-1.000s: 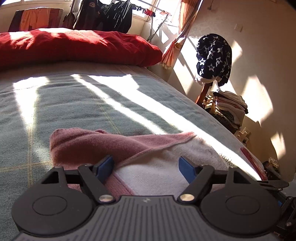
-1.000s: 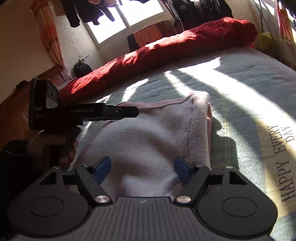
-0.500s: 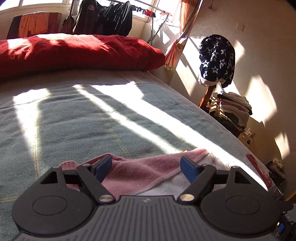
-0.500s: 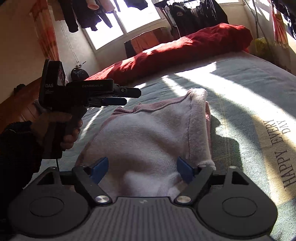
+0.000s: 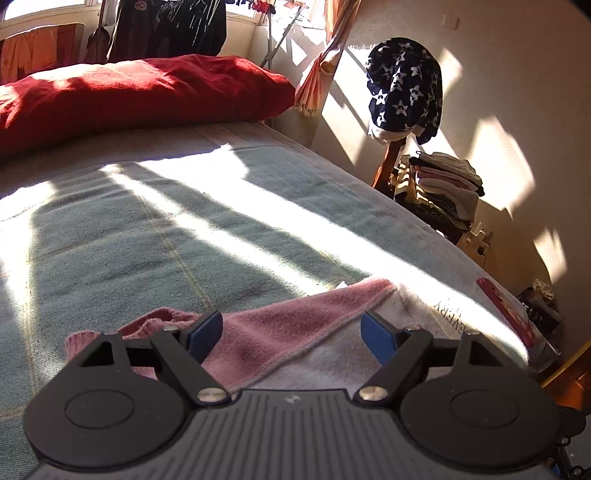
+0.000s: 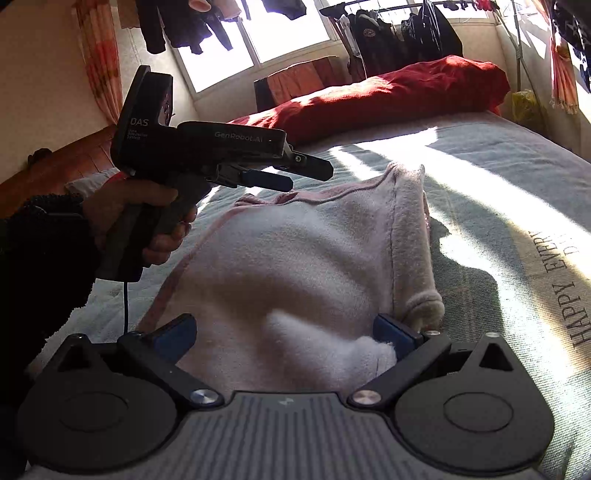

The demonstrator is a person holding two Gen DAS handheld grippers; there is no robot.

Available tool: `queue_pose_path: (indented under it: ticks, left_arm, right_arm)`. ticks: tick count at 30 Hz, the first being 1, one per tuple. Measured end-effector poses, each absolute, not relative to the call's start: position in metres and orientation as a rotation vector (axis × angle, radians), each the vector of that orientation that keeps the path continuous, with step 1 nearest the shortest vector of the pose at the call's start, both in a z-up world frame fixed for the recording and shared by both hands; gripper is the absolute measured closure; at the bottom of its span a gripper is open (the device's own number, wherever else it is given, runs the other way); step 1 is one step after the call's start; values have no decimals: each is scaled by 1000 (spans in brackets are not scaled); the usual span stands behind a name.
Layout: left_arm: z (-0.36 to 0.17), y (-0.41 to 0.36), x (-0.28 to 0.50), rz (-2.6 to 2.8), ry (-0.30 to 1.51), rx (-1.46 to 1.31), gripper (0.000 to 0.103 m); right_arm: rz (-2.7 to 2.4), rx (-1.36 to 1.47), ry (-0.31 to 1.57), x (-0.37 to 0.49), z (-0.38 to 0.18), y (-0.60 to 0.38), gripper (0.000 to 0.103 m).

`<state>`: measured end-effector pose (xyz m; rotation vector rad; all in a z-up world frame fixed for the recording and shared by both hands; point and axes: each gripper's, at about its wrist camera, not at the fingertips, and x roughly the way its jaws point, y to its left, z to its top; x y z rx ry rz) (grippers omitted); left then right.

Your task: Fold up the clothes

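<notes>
A pink fleece garment [image 6: 295, 258], folded with its pale inner side up, lies on the grey-green bed blanket [image 6: 498, 177]. My right gripper [image 6: 284, 334] stands low over its near end. Its jaws are opening, and the cloth bulges between the blue pads [image 6: 393, 334] without being pinched. In the left wrist view the garment [image 5: 280, 332] shows its darker pink edge under my left gripper [image 5: 291, 336], which is open and holds nothing. From the right wrist view, a hand holds that left gripper [image 6: 306, 177] just above the garment's far left edge.
A long red pillow [image 5: 140, 92] lies across the head of the bed. Dark clothes hang on a rack [image 6: 399, 33] by the window. To the right of the bed stand a chair with a star-patterned garment [image 5: 404, 85], a stack of folded clothes [image 5: 443, 184] and a red book [image 5: 506, 314].
The left gripper has lifted off the garment and drawn back, so the cloth sits lower in its view. The right gripper's jaws have spread wider over the near end.
</notes>
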<state>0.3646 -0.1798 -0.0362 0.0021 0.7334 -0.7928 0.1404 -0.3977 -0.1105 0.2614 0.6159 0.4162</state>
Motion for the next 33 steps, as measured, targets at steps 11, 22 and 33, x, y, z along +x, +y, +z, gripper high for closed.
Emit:
queue_pose_path:
  ticks: [11, 22, 33]
  left_arm:
    - [-44, -134, 267, -819, 732, -28, 15]
    - [-34, -131, 240, -742, 712, -183, 14]
    - [-38, -125, 236, -708, 726, -250, 14]
  right_arm:
    - [278, 285, 651, 119, -98, -397, 0]
    - [269, 238, 596, 89, -90, -393, 0]
    - [253, 326, 642, 91, -107, -402, 0]
